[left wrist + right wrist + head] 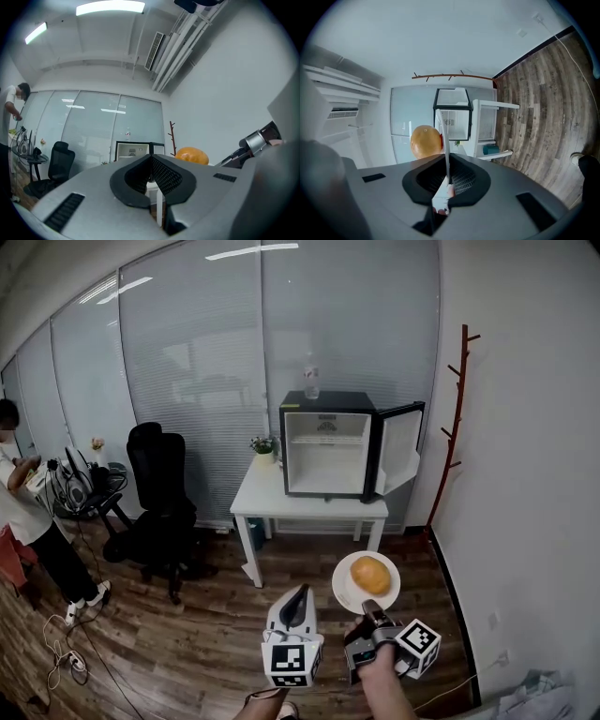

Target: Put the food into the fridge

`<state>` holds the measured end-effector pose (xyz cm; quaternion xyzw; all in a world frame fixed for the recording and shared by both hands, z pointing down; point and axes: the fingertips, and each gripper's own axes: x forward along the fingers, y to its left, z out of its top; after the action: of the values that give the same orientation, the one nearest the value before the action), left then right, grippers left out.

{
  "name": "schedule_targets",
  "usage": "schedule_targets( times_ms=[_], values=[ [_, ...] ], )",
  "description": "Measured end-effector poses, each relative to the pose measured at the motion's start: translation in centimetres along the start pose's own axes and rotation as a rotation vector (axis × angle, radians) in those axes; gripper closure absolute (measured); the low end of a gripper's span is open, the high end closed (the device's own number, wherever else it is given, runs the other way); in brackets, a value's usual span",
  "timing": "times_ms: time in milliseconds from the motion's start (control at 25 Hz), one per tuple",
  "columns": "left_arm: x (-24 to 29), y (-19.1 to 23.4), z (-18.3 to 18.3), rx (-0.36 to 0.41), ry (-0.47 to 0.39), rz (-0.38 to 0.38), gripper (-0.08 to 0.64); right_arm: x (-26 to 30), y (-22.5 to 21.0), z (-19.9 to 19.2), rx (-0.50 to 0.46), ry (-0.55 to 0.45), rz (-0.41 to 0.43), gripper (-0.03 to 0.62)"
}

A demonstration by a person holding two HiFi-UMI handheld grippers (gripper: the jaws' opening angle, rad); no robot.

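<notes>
While your right tongs (373,608) pinch the plate (348,590) rim and left tongs (299,592) sit closed, empty, any tilt toward the fridge (328,451) could roll the food (370,574) off.

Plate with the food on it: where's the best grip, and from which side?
Grip the rim of the plate, coming from the side nearest the person, one jaw over and one under. The plate is thin and flat, so only its edge fits between jaws. The food sits mid-plate, leaving the rim bare. The right gripper is shut on it that way.
</notes>
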<state>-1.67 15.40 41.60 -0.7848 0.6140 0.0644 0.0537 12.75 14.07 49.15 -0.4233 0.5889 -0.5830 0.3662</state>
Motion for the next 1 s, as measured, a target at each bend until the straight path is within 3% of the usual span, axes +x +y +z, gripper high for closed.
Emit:
schedule_targets(
  times_ms=[560,800,1000],
  values=[
    [9.0,11.4,-0.5,0.004,-0.020,-0.019,0.531,14.2,1.7,-3.8,-0.010,-0.006,-0.005,0.554],
    [11.5,13.7,-0.8,0.004,-0.026,-0.035,0.531,17.6,2.4,-4.7,-0.011,-0.005,0.000,0.554],
    [14.7,14.3,-1.7,0.005,-0.026,-0.043,0.531,20.7,2.0,-3.0,-0.005,-0.020,-0.004,0.554]
  ],
)
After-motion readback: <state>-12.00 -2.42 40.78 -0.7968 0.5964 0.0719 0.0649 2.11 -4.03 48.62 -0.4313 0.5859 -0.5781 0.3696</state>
